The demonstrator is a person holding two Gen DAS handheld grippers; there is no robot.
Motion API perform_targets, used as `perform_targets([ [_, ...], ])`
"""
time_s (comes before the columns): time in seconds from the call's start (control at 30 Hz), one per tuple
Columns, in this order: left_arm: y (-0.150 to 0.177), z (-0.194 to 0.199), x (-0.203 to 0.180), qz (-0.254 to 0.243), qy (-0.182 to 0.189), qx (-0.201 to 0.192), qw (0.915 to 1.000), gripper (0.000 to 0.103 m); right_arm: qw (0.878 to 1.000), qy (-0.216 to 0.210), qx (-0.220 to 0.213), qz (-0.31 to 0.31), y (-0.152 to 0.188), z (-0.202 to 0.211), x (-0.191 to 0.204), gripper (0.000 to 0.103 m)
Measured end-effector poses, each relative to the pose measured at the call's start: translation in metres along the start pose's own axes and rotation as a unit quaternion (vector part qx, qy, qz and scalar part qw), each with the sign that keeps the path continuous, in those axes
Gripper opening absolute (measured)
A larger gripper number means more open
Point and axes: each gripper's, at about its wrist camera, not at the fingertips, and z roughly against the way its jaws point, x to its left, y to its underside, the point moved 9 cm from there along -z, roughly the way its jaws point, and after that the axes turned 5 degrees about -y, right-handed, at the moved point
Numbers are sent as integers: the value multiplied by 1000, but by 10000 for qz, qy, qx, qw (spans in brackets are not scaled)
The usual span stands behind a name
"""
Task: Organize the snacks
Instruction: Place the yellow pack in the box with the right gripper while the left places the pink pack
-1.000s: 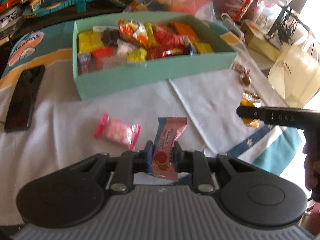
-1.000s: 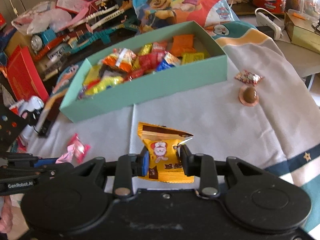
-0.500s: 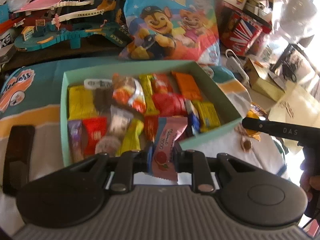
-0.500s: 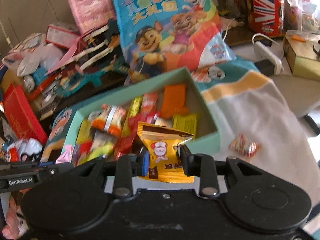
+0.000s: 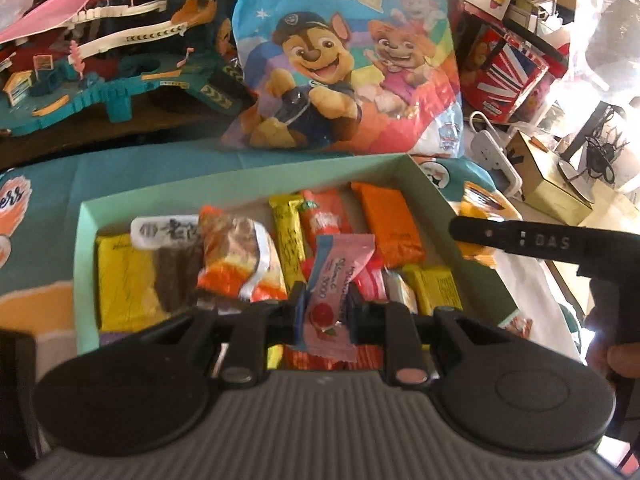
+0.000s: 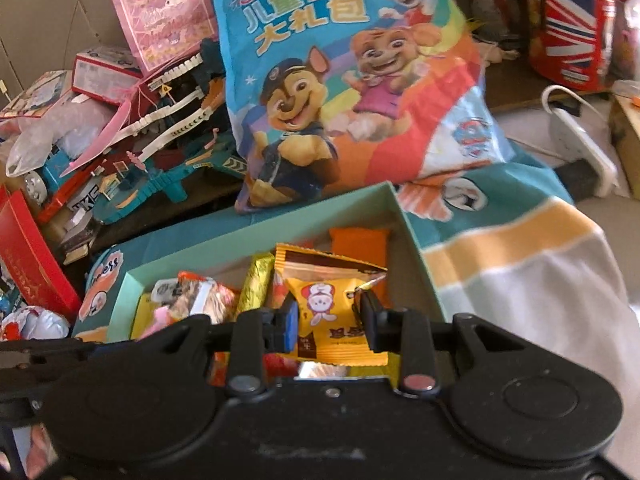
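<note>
- Carried from above the cloth to over the box (image 5: 436, 200) within the last second, both grippers, each with its packet.
- Left gripper (image 5: 324, 312): clamped on a pink packet (image 5: 336, 280), held upright above the middle of the box.
- Right gripper (image 6: 330, 320): clamped on a yellow packet (image 6: 328, 300), hung over the right half of the box, near the orange packet (image 6: 360, 244).
- Seen in the left view: right gripper's black finger just past the box's right wall.
- Box already packed with snacks, lying flat and crowded; a clear gap hard to make out.
- Judged best: lowered a little before release, so neither packet bounced off the heap or slid over the wall.
- Better let go one at a time, pink toward the centre, yellow toward the right end beside the orange packet.
- Risk noted: a thin wrapper sticking to a pad; worth opening wide and lifting straight off.
- Also worth keeping clear of the cartoon bag (image 6: 352, 80) leaning behind the box.
</note>
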Motion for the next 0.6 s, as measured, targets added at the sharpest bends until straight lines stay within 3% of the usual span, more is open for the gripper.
perform_targets([
  [0.17, -9, -15, 9, 91, -58, 13, 9999, 21, 9999, -95, 102, 87, -17, -36, 10, 32],
  [0.2, -10, -17, 11, 92, -87, 12, 9999, 24, 9998, -135, 94, 110, -20, -42, 12, 35],
  [0.23, -9, -17, 12, 84, -164, -10, 9998, 39, 9998, -146, 72, 120, -24, -47, 14, 41],
  [0.27, -9, -18, 14, 65, -262, -35, 9996, 55, 9998, -164, 65, 113, -26, -50, 15, 68],
  [0.3, -8, -18, 17, 73, -396, -96, 9991, 79, 9998, -174, 47, 77, -27, -53, 16, 93],
  [0.33, -8, -16, 19, 78, -481, -175, 9987, 87, 9999, -156, -35, 42, -28, -53, 17, 101],
  [0.4, -5, -15, 19, 73, -512, -183, 9985, 88, 9998, -136, -134, 31, -28, -49, 18, 103],
  [0.6, 6, -12, 18, 119, -539, -66, 9985, 100, 9999, -84, 100, -84, -9, -40, 14, 103],
])
